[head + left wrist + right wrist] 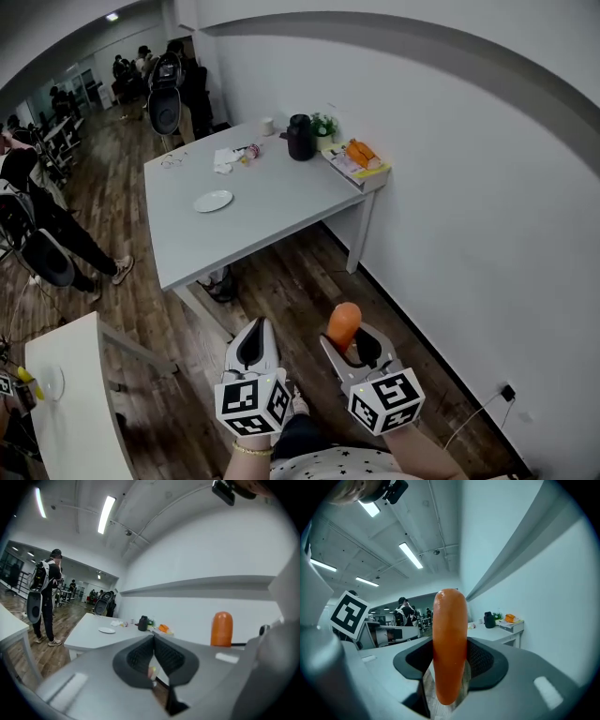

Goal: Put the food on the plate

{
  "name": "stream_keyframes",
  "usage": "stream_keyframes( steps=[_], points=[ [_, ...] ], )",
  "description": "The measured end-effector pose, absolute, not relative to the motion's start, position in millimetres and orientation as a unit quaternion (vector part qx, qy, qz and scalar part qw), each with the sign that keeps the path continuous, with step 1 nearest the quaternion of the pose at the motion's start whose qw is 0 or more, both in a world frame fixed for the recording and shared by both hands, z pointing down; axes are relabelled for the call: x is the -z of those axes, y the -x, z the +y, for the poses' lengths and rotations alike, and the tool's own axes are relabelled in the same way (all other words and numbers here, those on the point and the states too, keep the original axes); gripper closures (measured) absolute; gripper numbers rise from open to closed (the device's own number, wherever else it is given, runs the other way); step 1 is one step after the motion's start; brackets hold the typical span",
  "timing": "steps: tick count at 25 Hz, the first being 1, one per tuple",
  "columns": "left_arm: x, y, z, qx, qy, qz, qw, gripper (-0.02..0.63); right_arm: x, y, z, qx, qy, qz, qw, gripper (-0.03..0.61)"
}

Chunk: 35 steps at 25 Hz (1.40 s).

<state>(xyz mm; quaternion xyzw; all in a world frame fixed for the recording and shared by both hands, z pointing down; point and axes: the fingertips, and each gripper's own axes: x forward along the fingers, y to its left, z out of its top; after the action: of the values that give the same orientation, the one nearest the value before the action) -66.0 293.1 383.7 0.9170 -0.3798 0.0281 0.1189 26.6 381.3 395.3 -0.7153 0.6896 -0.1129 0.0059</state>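
An orange sausage (450, 644) stands upright between the pads of my right gripper (451, 660), which is shut on it; it also shows as the sausage (343, 324) above the right gripper (349, 349) in the head view. My left gripper (255, 347) is shut and holds nothing; its pads meet at the left gripper (153, 656). The white plate (213, 201) lies on the grey table (281, 202) well ahead of both grippers, and appears small as the plate (107, 630) in the left gripper view.
On the table's far end stand a black jug (300, 137), a small plant (324, 124), crumpled papers (225, 159) and orange items on books (357, 159). A white wall runs along the right. People (42, 220) and chairs stand at left; another white table (80, 403) is near left.
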Motion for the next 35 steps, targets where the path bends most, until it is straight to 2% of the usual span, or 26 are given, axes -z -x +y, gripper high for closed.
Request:
stream_keyframes(
  steps=[16, 35],
  points=[
    [-376.8, 77.8, 41.4, -0.028, -0.900, -0.425, 0.097, 0.606, -379.3, -18.9, 104.4, 0.093, 0.660, 0.746, -0.008, 0.364],
    [-415.1, 85.2, -113.2, -0.026, -0.874, -0.473, 0.106, 0.606, -413.8, -37.8, -90.4, 0.100, 0.595, 0.795, -0.062, 0.364]
  ],
)
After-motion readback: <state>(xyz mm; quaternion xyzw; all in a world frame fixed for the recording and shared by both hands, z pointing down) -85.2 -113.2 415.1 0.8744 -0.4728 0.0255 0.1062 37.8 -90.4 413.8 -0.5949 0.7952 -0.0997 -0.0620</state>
